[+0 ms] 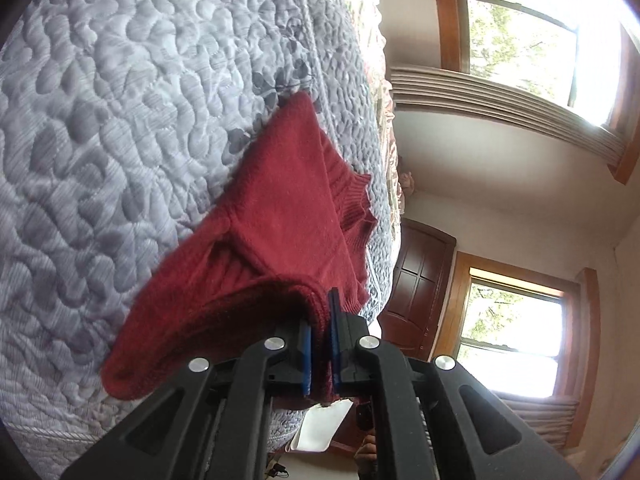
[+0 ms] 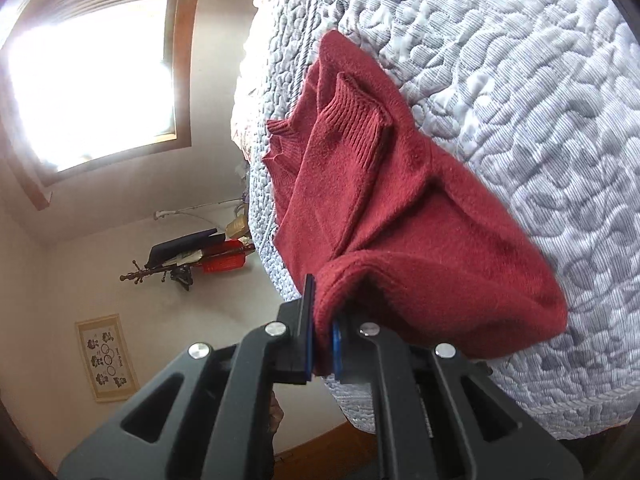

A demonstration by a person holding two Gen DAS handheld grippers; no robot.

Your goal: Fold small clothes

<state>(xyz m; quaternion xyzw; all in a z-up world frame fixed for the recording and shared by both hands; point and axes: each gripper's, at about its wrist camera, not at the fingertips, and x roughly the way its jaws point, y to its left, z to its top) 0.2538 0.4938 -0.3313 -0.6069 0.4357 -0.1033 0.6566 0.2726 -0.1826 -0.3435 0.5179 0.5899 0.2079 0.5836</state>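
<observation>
Draping over the mattress (image 1: 100, 120), a red sweater (image 1: 276, 208) (ribbed cuffs) hangs pinched.

no legible text, even on the framed wall print (image 2: 107, 357)

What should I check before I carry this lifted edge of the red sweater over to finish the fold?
1. Left gripper clamped on the red sweater: ok, knit sits between its blue pads.
2. Right gripper clamped on the sweater: ok, the fabric edge is pinched.
3. Both grips on the same edge: cannot tell, neither view shows the other gripper.
4. Ribbed cuff tucked in on the body: ok, it lies on the sweater.
5. Far part resting on the quilted mattress: ok, but it sits close to the mattress edge.
6. Landing area free of other things: ok in the mattress area that shows.
</observation>
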